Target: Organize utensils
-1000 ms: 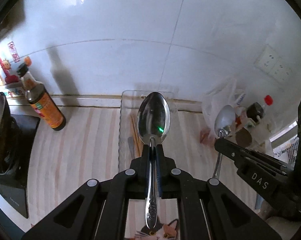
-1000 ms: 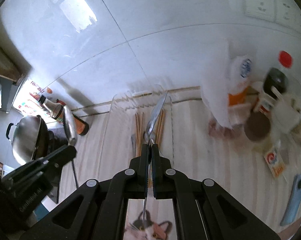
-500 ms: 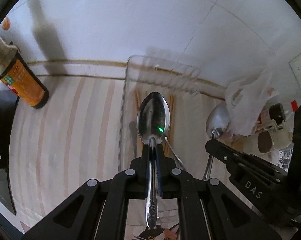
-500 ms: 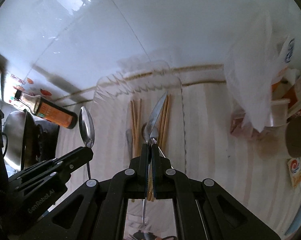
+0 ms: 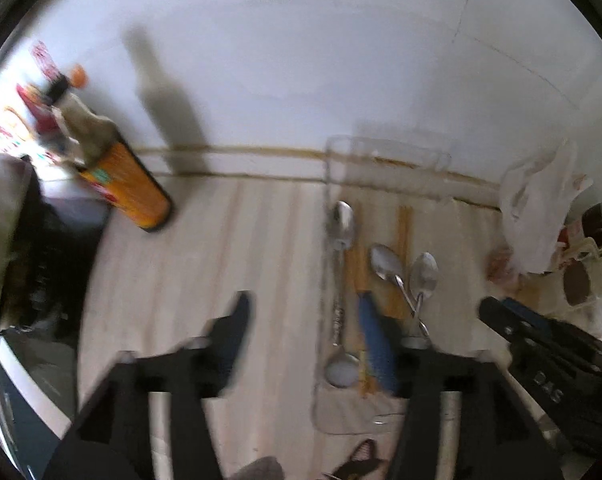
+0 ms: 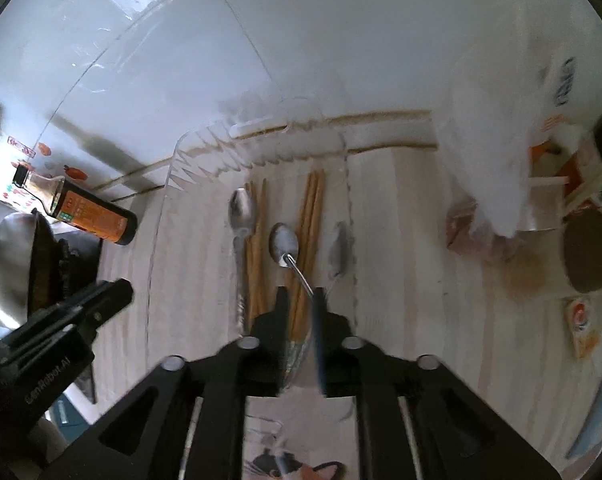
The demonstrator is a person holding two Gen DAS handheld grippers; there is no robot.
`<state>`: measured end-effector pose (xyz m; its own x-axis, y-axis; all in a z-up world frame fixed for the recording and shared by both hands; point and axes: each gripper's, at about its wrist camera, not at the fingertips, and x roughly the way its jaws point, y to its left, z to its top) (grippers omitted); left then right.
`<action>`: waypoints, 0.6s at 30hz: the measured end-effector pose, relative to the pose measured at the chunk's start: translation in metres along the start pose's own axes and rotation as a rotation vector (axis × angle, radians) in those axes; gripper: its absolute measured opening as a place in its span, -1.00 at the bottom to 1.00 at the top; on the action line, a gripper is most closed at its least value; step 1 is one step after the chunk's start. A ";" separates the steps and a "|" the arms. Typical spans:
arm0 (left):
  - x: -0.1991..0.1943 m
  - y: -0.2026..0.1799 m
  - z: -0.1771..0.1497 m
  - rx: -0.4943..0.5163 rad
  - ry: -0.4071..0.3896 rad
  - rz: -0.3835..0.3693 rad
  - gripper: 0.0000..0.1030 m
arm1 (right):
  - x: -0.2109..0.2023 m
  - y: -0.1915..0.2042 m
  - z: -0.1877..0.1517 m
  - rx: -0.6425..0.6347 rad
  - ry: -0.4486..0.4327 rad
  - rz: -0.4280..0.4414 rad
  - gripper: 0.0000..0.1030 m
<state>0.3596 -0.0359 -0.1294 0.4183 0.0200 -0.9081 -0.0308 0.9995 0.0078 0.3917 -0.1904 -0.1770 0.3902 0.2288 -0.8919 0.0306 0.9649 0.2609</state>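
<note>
A clear plastic tray [image 5: 385,152] [image 6: 205,136] lies on the pale wooden counter against the wall. In it lie wooden chopsticks [image 6: 311,216] [image 5: 403,232] and three steel spoons: one at the left [image 5: 341,224] [image 6: 241,210], one in the middle [image 5: 385,262] [image 6: 283,244], one at the right [image 5: 423,272] [image 6: 340,248]. My left gripper [image 5: 309,332] is open and empty over the tray's near end. My right gripper [image 6: 299,300] is open and empty just above the chopsticks.
An orange-labelled sauce bottle [image 5: 121,176] [image 6: 85,212] stands left of the tray. A wok on a stove [image 6: 17,256] is at far left. A white plastic bag [image 5: 541,208] [image 6: 501,128], cups and packets crowd the right side.
Both grippers have opened and let go of their spoons, which now lie in the tray. Both grippers have drawn back a little; the left view has swung left.
</note>
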 end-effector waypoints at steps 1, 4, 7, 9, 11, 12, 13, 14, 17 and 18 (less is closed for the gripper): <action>-0.004 0.002 -0.002 0.002 -0.021 0.012 0.23 | -0.005 0.001 -0.003 -0.006 -0.016 -0.017 -0.34; -0.016 0.008 -0.011 0.014 -0.075 0.047 0.36 | -0.019 0.002 -0.013 -0.024 -0.059 -0.091 -0.19; -0.022 0.014 -0.020 0.014 -0.107 0.066 0.72 | -0.029 0.000 -0.027 -0.034 -0.088 -0.161 0.03; -0.025 0.017 -0.027 0.021 -0.121 0.075 0.83 | -0.034 -0.001 -0.037 -0.046 -0.105 -0.216 0.19; -0.026 0.019 -0.033 0.032 -0.129 0.076 1.00 | -0.039 -0.001 -0.047 -0.057 -0.121 -0.254 0.45; -0.028 0.020 -0.036 0.034 -0.129 0.075 1.00 | -0.041 0.000 -0.050 -0.061 -0.127 -0.266 0.65; -0.029 0.022 -0.040 0.037 -0.129 0.076 1.00 | -0.044 0.001 -0.055 -0.065 -0.137 -0.284 0.80; -0.030 0.022 -0.043 0.039 -0.129 0.077 1.00 | -0.046 0.002 -0.059 -0.067 -0.146 -0.298 0.85; -0.038 0.025 -0.052 0.048 -0.135 0.066 1.00 | -0.057 0.003 -0.069 -0.066 -0.169 -0.330 0.98; -0.040 0.026 -0.055 0.051 -0.138 0.061 1.00 | -0.061 0.005 -0.073 -0.065 -0.178 -0.340 0.98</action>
<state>0.2921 -0.0118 -0.1154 0.5380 0.0801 -0.8391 -0.0154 0.9962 0.0852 0.3006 -0.1902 -0.1483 0.5215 -0.1257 -0.8439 0.1290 0.9893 -0.0676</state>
